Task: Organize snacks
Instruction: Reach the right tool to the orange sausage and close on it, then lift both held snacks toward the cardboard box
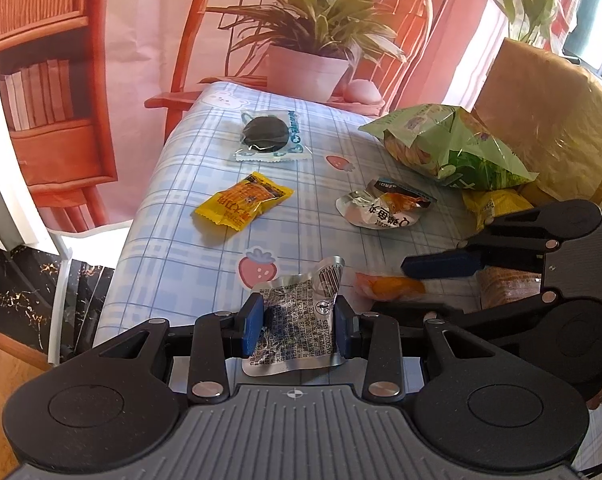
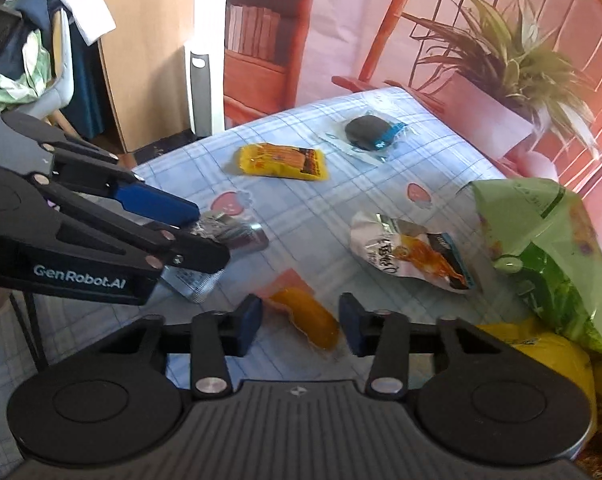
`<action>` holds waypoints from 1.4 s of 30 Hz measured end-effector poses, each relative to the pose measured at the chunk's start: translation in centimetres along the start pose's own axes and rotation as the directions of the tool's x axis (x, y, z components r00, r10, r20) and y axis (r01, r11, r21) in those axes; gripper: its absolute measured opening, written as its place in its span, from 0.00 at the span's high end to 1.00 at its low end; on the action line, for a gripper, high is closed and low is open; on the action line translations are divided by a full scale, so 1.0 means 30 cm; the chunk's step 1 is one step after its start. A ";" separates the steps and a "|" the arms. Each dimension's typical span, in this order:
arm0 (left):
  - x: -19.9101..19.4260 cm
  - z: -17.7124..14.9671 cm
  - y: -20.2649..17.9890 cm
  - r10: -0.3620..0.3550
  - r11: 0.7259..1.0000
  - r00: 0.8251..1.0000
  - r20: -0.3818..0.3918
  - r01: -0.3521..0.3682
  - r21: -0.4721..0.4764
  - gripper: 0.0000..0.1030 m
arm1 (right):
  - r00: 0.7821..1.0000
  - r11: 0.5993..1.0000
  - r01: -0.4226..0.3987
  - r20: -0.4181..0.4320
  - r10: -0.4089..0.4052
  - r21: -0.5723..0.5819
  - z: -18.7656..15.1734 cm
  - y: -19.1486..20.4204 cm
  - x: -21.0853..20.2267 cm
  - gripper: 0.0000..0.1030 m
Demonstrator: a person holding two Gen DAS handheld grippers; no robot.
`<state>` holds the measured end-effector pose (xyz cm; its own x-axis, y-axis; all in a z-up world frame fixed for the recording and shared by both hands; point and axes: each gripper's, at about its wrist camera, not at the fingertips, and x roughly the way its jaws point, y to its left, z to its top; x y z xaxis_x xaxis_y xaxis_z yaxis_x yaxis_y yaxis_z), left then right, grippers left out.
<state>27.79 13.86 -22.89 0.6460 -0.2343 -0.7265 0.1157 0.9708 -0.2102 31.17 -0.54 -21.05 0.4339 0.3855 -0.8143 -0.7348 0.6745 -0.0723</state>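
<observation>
My left gripper (image 1: pixel 299 330) is shut on a crinkled silver foil snack packet (image 1: pixel 297 316), just above the blue checked tablecloth (image 1: pixel 173 240). In the right wrist view the left gripper (image 2: pixel 209 240) comes in from the left with the silver packet (image 2: pixel 233 236). My right gripper (image 2: pixel 299 324) is open, its fingers either side of an orange snack packet (image 2: pixel 307 316) lying on the cloth. That orange packet (image 1: pixel 389 286) shows beside the right gripper (image 1: pixel 417 286) in the left wrist view.
On the cloth lie a yellow packet (image 1: pixel 243 202), a wrapped black cookie (image 1: pixel 267 134), a silver-orange packet (image 1: pixel 381 206) and a large green bag (image 1: pixel 453 148). A yellow bag (image 2: pixel 541 356) and brown paper bag (image 1: pixel 541 112) sit at right. The table edge drops off at left.
</observation>
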 end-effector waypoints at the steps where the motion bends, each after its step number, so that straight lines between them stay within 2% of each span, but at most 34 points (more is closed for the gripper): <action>1: -0.001 -0.001 0.000 -0.001 1.000 1.000 0.001 0.001 -0.001 0.62 | 1.000 1.000 -0.002 0.002 0.002 0.008 -0.001 -0.002 0.000 0.68; 5: -0.001 0.000 0.000 0.002 1.000 1.000 0.002 -0.002 -0.002 0.62 | 1.000 0.998 -0.001 0.017 0.000 0.069 -0.024 -0.026 -0.014 0.80; 10: -0.004 0.009 0.003 -0.006 1.000 1.000 -0.004 0.006 -0.029 0.63 | 0.996 0.973 -0.043 0.084 0.025 0.225 -0.068 -0.074 -0.081 0.80; 19: -0.060 0.047 -0.057 -0.019 1.000 1.000 0.021 0.019 -0.004 0.63 | 0.978 0.924 -0.089 0.209 0.010 0.373 -0.136 -0.124 -0.242 0.80; 23: -0.107 0.090 -0.114 -0.036 0.999 0.998 0.054 0.034 0.028 0.63 | 0.962 0.909 -0.095 0.272 -0.021 0.405 -0.154 -0.153 -0.328 0.80; 27: -0.160 0.159 -0.200 -0.063 0.996 0.993 0.100 0.055 0.074 0.63 | 0.934 0.892 -0.094 0.349 -0.075 0.443 -0.167 -0.196 -0.428 0.80; 31: -0.224 0.251 -0.304 -0.116 0.986 0.978 0.176 0.091 0.142 0.63 | 0.894 0.879 -0.092 0.428 -0.134 0.467 -0.173 -0.251 -0.547 0.80; 37: -0.297 0.397 -0.496 -0.210 0.960 0.942 0.263 0.148 0.237 0.63 | 0.824 0.872 -0.043 0.511 -0.246 0.488 -0.187 -0.353 -0.733 0.80; 42: -0.311 0.487 -0.701 -0.286 0.932 0.906 0.313 0.187 0.312 0.63 | 0.776 0.830 0.019 0.515 -0.364 0.558 -0.216 -0.502 -0.866 0.80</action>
<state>30.34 -3.62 -2.14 0.7880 -0.4740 -0.3929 0.4639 0.8767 -0.1273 27.58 -24.79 -2.53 0.8729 0.3778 -0.3087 -0.3104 0.9182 0.2461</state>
